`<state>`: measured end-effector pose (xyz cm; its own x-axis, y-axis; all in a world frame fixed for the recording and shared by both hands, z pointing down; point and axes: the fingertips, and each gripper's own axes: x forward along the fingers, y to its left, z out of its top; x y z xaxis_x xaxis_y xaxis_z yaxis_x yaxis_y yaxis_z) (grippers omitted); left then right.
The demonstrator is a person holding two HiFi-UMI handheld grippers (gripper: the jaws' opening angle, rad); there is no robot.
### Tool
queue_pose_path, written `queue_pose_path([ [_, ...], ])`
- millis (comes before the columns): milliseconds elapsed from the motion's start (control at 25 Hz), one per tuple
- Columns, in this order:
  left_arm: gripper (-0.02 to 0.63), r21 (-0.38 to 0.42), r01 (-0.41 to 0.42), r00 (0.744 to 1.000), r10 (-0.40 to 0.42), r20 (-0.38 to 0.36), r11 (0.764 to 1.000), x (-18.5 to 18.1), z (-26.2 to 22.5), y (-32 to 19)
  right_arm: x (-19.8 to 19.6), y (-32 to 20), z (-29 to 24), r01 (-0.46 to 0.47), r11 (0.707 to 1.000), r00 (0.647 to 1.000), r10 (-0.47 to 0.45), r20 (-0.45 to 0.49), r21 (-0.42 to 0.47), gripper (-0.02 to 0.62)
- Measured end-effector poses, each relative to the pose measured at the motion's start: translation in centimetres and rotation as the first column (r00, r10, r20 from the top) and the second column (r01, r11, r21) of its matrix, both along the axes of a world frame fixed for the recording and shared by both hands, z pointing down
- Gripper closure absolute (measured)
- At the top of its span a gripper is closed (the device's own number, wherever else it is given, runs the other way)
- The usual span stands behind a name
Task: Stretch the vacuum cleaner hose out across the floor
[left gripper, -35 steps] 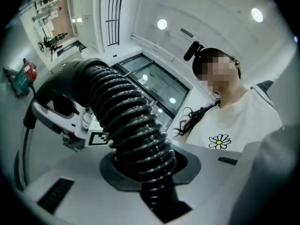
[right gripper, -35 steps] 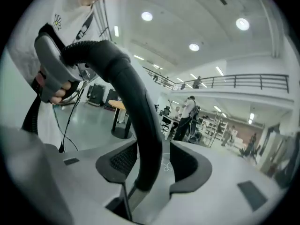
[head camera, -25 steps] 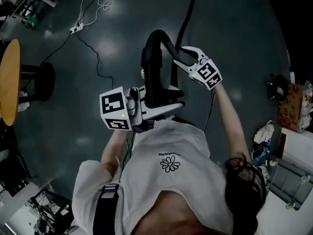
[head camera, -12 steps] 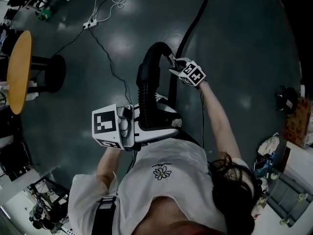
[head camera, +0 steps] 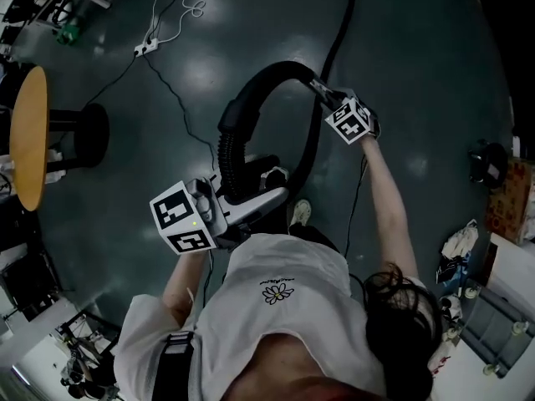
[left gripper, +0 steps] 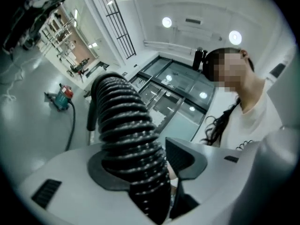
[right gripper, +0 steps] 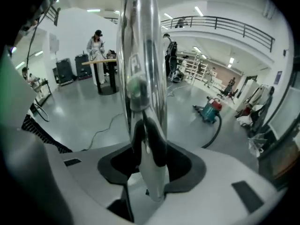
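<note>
Presently: Hose Held Up in an Arch, Both Tongs Engaged

Noted in the head view: ribbed black hose (head camera: 238, 111) raised in a tall arch in front of the person, not laid out along the grey floor (head camera: 418, 73). Lower ribbed stretch taken by the left gripper (head camera: 251, 203), close to the person's waist. Far end met by the right gripper (head camera: 326, 94), held out at arm's length and angled downward.

Left tongs, per the left gripper view: pinching the hose, with ribs seated in the dark pad on one side and touching the pad on the other. Jaws just eased a little wider, with the hose between them.

Right tongs, per the right gripper view: clamped on a shiny metal tube (right gripper: 140, 55), upright in that view and seated in the notches of both dark pads. Jaws just drawn slightly closer on it.

Containers:
- Brown box (head camera: 504, 178) at the right edge of the head view. Contents too dark to make out.
- Pale crumpled item (head camera: 456, 224) just below it, possibly a bag. Contents not discernible.

Elsewhere on the floor:
- Teal canister vacuum cleaner (right gripper: 213, 109) in the background, with its own dark hose trailing beside it.
- Round wooden table (head camera: 25, 136) on a black pedestal at the left.
- White power strip (head camera: 142, 48) with loose cables at the upper left, well apart from the arch.
</note>
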<state>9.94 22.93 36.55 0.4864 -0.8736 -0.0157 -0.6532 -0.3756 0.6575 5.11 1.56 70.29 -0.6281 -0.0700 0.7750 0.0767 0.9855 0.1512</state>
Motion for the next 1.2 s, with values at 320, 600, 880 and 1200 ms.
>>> queue_pose_path([
  [320, 0.201, 0.069, 0.322, 0.941, -0.327, 0.088, 0.944, -7.2, -2.6, -0.6, 4.3, -12.5, -13.5, -0.197, 0.896, 0.97, 0.118, 0.215, 0.397, 0.414],
  [600, 0.159, 0.255, 0.263, 0.907, -0.328, 0.263, 0.93, -8.8, -9.3, -0.3, 6.4, -13.3, -30.0, -0.039, 0.492, 0.981, -0.149, 0.128, 0.87, 0.412],
  [880, 0.031, 0.354, -0.084, 0.905, -0.078, 0.418, 0.931, 0.6, -12.3, -8.4, 4.8, -2.0, -43.8, 0.138, -0.024, 0.903, -0.407, -0.136, 0.99, 0.399],
  [1200, 0.031, 0.395, -0.273, 0.788, -0.032, 0.615, 0.877, 4.2, -17.7, -5.2, 10.1, 7.0, -51.0, 0.037, -0.26, 0.84, -0.515, -0.171, 0.965, 0.399],
])
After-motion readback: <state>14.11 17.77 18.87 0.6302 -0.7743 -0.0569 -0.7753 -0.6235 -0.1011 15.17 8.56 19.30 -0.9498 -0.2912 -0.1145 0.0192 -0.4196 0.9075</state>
